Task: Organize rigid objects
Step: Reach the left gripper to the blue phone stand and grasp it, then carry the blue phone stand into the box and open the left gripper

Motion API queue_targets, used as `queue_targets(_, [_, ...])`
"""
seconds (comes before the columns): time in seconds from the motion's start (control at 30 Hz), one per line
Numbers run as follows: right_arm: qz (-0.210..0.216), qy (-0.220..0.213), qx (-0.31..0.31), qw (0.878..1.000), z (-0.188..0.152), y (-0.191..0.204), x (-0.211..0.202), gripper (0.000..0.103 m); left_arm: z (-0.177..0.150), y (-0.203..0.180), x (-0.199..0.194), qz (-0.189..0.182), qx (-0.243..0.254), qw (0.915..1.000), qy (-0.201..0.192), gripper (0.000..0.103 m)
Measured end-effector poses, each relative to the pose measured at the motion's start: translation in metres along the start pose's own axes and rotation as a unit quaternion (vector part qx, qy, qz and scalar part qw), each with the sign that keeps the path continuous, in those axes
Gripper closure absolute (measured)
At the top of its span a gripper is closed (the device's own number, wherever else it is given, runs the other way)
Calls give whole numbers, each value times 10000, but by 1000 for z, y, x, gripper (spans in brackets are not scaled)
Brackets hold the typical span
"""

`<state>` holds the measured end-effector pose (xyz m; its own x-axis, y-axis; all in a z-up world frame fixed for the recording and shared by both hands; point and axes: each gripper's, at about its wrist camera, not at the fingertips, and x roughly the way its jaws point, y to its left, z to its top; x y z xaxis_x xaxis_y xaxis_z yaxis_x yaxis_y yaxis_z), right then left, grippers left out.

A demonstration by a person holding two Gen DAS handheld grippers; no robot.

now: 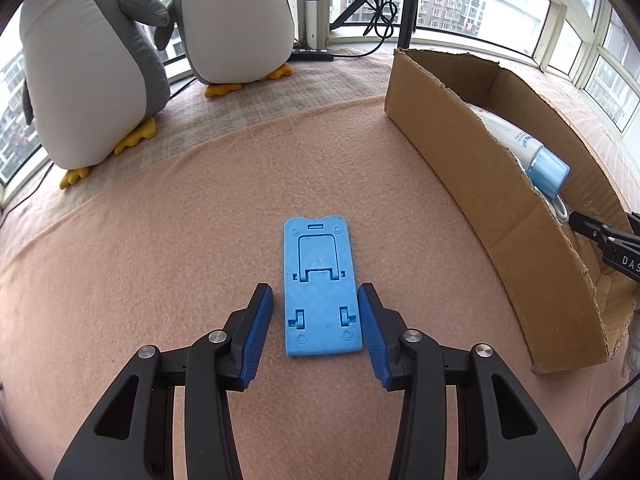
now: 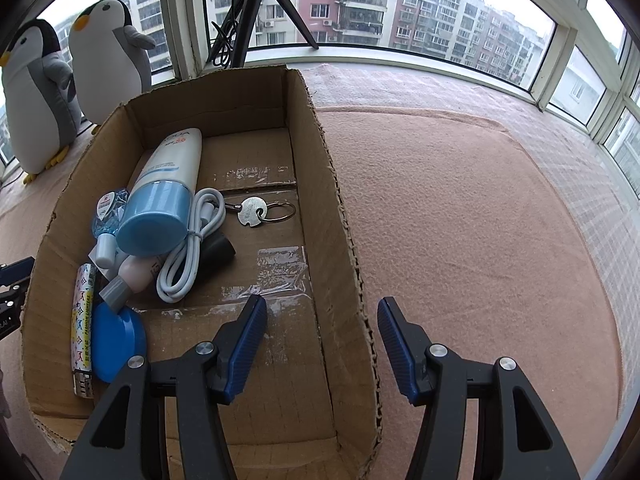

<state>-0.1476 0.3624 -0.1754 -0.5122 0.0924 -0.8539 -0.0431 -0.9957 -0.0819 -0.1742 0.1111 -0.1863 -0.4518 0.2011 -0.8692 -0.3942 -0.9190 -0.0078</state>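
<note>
From the left wrist, the left claw [image 1: 315, 312] is spread wide, its blue pads flanking the near end of a blue phone stand [image 1: 320, 286] lying flat on the peach blanket [image 1: 160, 260]; neither pad clearly touches it; the cardboard box [image 1: 500, 208] sits to the right. From the right wrist, the right claw [image 2: 322, 340] is spread, empty, straddling the box's right wall [image 2: 340, 240]; inside lie a sunscreen tube [image 2: 164, 192], white cable [image 2: 192, 244], key ring [image 2: 260, 210], lighter [image 2: 82, 328].

right gripper [image 2: 322, 336]: held open, bottom middle, over box wall | cardboard box [image 2: 340, 216]: filled at left with bottle [image 2: 160, 196], cable [image 2: 192, 240], key [image 2: 253, 210]
</note>
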Motion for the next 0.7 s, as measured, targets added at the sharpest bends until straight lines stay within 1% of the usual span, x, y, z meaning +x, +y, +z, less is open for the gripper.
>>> queue_targets(0.03, [3,1,4,10000,0,0,0,50,-1,-1,-1,3,-5,10000,-24,68])
queue_targets(0.13, [-1,0,1,10000,0,0,0,49,-3,-2,-2,37,-20,10000,-85,68])
queue_targets(0.37, [-1,0,-7,10000,0,1,0,49,-5,2,-9,-195,-284,9994,-103,69])
queue_targets(0.53, [-1,-1,-6,10000,0,1,0,49,-1,-3,-23,-291,-247,9990,-234,69])
queue_targets(0.7, [-2,-3,-8,10000,0,1,0,49,9,-13,-44,-415,-142,9979,-481,69])
